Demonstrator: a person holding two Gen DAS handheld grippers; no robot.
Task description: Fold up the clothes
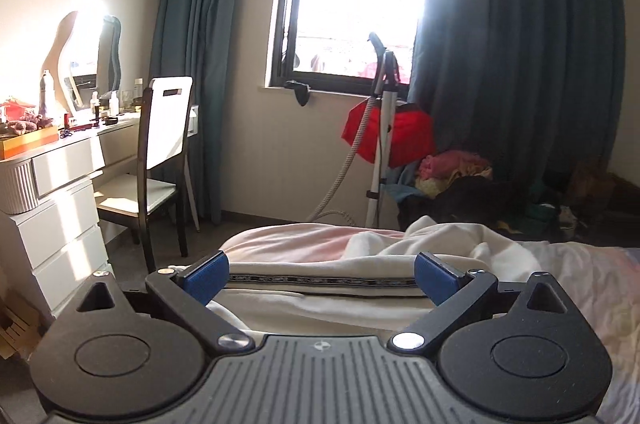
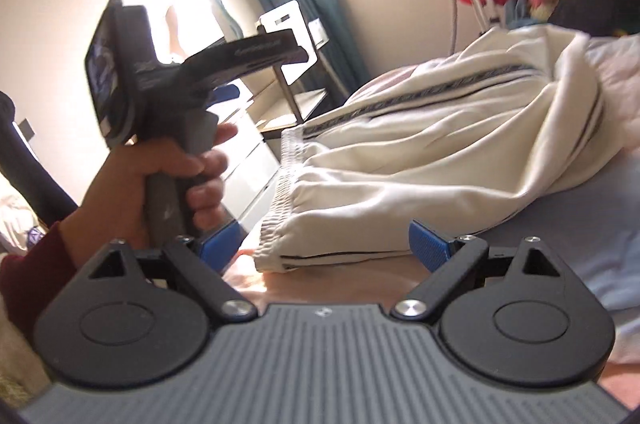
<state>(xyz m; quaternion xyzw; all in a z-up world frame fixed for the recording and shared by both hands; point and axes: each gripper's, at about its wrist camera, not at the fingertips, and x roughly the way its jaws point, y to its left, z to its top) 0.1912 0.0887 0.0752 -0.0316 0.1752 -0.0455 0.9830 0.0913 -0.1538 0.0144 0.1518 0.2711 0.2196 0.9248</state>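
Note:
Cream trousers (image 2: 420, 159) with a dark printed side stripe lie bunched on the bed (image 2: 580, 248), elastic waistband toward me. My right gripper (image 2: 326, 248) is open, its blue pads (image 2: 430, 244) on either side of the waistband corner, just short of it. My left gripper (image 1: 322, 278) is open above the trousers (image 1: 320, 300), the stripe running between its blue pads (image 1: 206, 278). In the right wrist view the left gripper body (image 2: 168, 75) hangs above the bed's left edge, held in a hand.
A white dresser (image 1: 52, 207) with clutter and a mirror stands left of the bed, with a white chair (image 1: 160, 151) beside it. A garment steamer (image 1: 380, 127) with a red cloth, a heap of clothes (image 1: 452, 171) and dark curtains stand under the window.

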